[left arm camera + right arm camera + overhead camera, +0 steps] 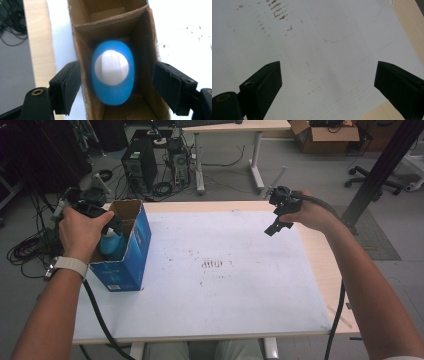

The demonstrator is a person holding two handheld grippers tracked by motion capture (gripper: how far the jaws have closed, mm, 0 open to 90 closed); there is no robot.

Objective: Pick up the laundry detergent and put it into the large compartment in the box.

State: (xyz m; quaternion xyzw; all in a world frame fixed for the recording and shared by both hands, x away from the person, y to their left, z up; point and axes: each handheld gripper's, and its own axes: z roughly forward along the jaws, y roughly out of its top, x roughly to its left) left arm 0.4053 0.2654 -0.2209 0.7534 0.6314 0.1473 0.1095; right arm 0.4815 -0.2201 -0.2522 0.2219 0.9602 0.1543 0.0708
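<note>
At the left of the high view, the left gripper (111, 221) hangs over an open blue cardboard box (131, 251) that stands on the white sheet (225, 270) covering the table (320, 270). Inside the box stands a blue bottle with a white cap (113, 71), upright in the compartment nearest the bottom of the left gripper view, against the cardboard divider. That gripper's jaws stand apart on either side of the bottle, outside the box walls, pressing nothing. Toward the upper right of the high view, the right gripper (276, 222) hovers above the sheet, jaws wide apart and empty, over faint brown marks (279, 12).
</note>
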